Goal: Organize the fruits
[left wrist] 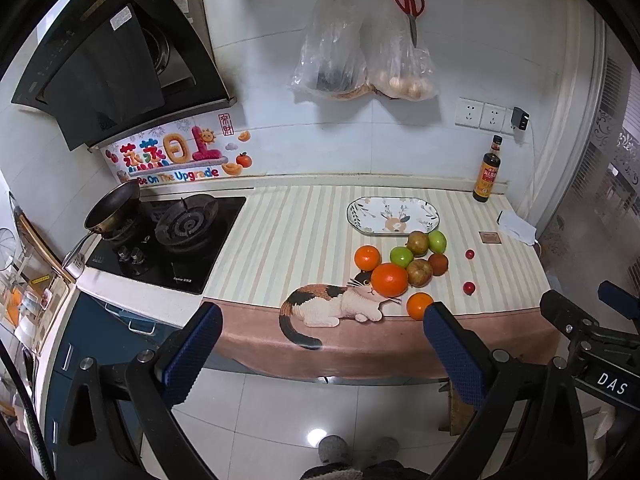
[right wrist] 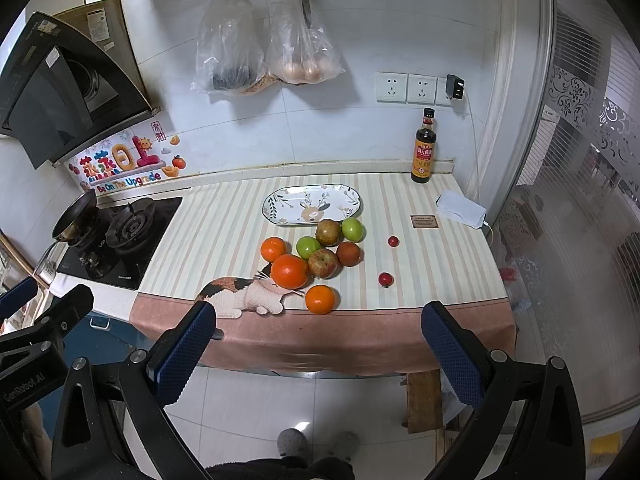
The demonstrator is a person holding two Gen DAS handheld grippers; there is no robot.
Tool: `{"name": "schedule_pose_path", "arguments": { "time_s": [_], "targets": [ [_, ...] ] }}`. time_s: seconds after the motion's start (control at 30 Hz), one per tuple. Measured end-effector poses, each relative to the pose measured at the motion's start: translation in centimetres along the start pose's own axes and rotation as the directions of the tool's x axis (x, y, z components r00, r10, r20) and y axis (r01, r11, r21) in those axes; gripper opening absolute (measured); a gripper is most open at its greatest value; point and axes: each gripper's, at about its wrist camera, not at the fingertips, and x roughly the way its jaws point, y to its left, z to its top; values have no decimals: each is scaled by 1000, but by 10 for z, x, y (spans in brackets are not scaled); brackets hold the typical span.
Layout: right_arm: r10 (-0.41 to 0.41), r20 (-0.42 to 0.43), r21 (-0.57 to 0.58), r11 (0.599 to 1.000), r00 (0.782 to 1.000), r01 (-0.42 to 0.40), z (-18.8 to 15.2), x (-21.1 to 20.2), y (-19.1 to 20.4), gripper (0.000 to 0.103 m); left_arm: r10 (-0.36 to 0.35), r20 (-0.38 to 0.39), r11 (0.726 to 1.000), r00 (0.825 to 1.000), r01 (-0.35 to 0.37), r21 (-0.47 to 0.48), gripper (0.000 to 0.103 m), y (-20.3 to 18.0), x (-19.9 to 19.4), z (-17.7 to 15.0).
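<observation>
Counter covered by a striped cloth (right wrist: pixel 224 232), bearing an empty oval plate (right wrist: pixel 311 205), clustered fruit (right wrist: pixel 316 258), two cherry tomatoes (right wrist: pixel 385 279), a sauce bottle (right wrist: pixel 424 152).

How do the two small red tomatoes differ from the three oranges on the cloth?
The cherry tomatoes are far smaller and dark red; the oranges are large and bright orange. The tomatoes lie apart on the right; two oranges sit against the fruit cluster. All rest on the cloth, none on the plate.

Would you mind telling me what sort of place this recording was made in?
Most likely a home kitchen: a gas hob under a range hood, and a sauce bottle on the counter by tiled walls.
</observation>
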Motion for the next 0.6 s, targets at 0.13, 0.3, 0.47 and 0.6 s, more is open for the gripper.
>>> {"name": "schedule_pose_path", "arguments": {
  "time_s": [0.13,0.3,0.47,0.6],
  "targets": [
    [7,-9,-2,1000,1000,-7,-1,0,0,103,-3,-5,1000,1000,3,0,103,-5,3,0],
    [9,-11,-1,1000,1000,-9,-4,0,0,103,-2,-3,1000,1000,2,2,103,-6,3,0],
    [5,-7,10,1000,1000,-5,-4,1,3,103,-3,-4,1000,1000,3,4,103,-7,5,0],
    [10,6,59,998,1000,-10,-1,5,2,103,-3,3,1000,1000,3,-5,103,-3,10,3]
  ]
}}
